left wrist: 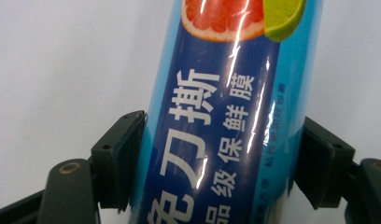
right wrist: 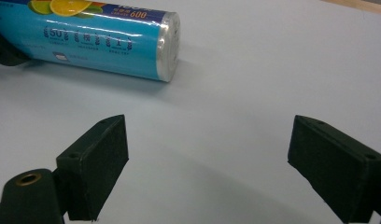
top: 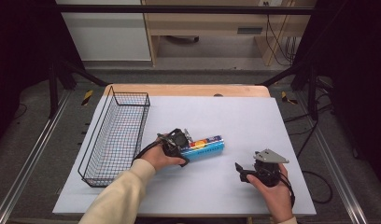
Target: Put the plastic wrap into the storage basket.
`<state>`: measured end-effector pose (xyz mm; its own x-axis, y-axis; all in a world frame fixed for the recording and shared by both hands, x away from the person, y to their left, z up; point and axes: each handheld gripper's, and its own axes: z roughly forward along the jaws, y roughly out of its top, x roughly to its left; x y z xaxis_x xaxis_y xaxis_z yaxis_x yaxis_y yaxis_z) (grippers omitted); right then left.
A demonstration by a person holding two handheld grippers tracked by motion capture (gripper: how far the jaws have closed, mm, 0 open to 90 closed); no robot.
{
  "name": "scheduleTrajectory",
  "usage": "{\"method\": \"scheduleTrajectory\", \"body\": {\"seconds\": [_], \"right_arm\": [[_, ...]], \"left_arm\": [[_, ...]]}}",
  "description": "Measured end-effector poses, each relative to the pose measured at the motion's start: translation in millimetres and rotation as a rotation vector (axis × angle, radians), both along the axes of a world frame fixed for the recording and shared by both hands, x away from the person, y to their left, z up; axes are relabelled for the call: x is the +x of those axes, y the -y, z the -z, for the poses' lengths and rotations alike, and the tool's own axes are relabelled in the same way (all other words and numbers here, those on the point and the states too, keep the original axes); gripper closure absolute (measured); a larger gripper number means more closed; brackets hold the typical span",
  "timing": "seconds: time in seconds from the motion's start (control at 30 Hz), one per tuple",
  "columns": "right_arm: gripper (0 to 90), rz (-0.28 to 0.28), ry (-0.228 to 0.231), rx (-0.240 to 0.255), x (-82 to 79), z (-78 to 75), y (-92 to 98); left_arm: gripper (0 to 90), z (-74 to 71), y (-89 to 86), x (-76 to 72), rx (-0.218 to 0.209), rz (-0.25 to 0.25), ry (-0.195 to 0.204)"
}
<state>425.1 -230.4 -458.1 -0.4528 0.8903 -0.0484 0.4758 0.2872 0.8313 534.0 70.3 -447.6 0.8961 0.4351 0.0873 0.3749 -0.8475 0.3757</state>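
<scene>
White paper covers the table (top: 254, 116), and near its middle a blue roll of cling film (top: 206, 147) lies on its side, with a wire basket (top: 115, 135) standing just left of it. Clamped across the roll's left end, the left gripper (left wrist: 221, 158) has both pads against the wrapper, while the right gripper (right wrist: 207, 163) waits wide open and empty on the near right. Judging by this, the grasp is made, so lifting and carrying the roll leftward over the basket rim comes next.

Blue tube (left wrist: 216, 130) — white lettering, citrus pictures — on grey table (top: 244, 116); black wire basket (top: 115, 135).
</scene>
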Motion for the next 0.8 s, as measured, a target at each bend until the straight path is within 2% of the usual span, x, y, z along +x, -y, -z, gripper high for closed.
{"method": "scheduleTrajectory", "body": {"seconds": [0.53, 0.8], "right_arm": [[12.4, 0.005, -0.002, 0.005, -0.2, -0.1, 0.2], [12.5, 0.003, 0.000, 0.005, -0.3, -0.3, 1.0]], "left_arm": [[27.7, -2.0, 4.1, -3.4, 0.036, 0.019, 0.012], [29.0, -2.9, 5.2, -8.3, 0.016, 0.006, 0.002]]}}
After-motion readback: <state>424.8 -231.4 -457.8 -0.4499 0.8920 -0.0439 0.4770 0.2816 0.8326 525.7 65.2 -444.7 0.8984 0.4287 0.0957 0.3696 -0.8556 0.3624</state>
